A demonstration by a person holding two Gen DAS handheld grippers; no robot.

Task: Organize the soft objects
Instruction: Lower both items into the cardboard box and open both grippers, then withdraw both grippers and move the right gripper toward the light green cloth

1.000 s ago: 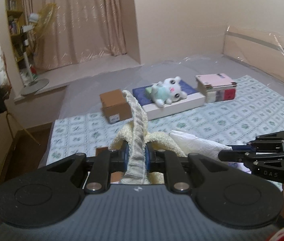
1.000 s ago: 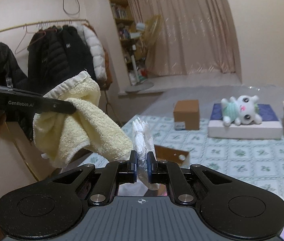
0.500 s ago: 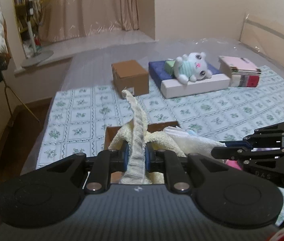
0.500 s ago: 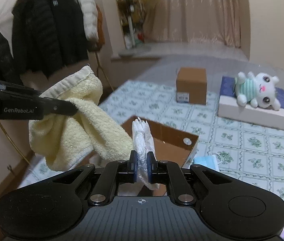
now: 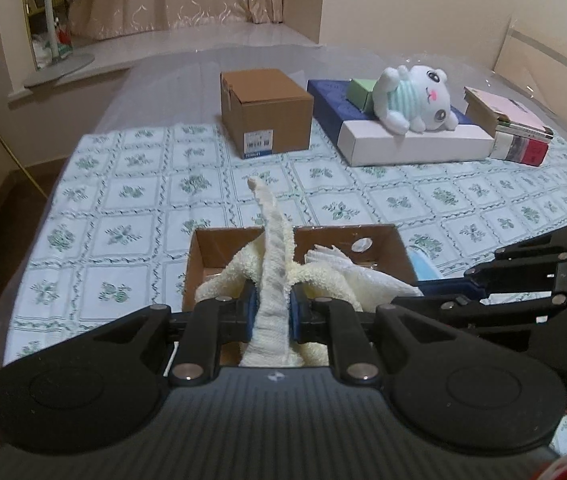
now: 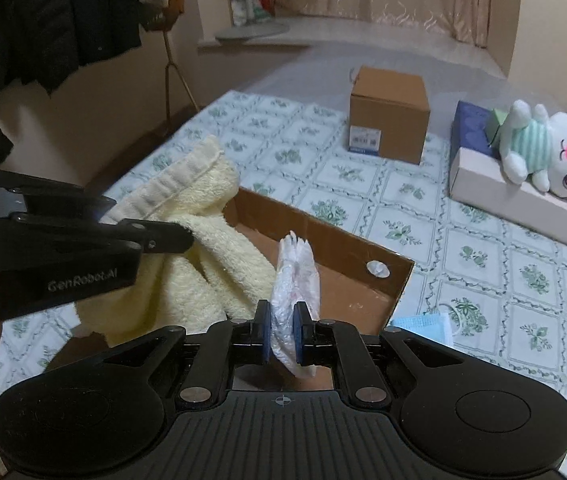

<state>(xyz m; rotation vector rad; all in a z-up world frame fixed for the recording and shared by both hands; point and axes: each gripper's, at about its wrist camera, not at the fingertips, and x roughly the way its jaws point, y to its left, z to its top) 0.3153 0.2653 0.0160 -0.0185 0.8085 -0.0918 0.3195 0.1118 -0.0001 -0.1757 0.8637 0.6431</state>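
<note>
Left tool (image 5: 271,312): jaws closed on a fold of the yellow towel (image 5: 275,264), which stands up between the pads and droops on both sides; seen from the right wrist, the towel (image 6: 187,248) hangs from the tool (image 6: 187,238) over the near left part of the tray (image 6: 323,236).
Right tool (image 6: 282,334): jaws closed on a white wad (image 6: 295,284), crinkled and upright, held above the tray's inside; from the left wrist it (image 5: 347,268) lies just right of the towel.
Tray: open, shallow brown cardboard (image 5: 387,240) on the bed's patterned sheet (image 5: 123,208), directly under both tools.
Mask (image 6: 423,322): light blue, flat on the sheet, touching or just beside the tray's right corner.
Box (image 5: 265,112): closed brown carton, farther back on the bed.
Plush (image 5: 415,100): white, striped green, lying on a flat white and blue box (image 5: 415,140) to the right of the carton.
Books (image 5: 511,128): short stack at the far right.
Coats (image 6: 43,12): dark, hanging at the left.
</note>
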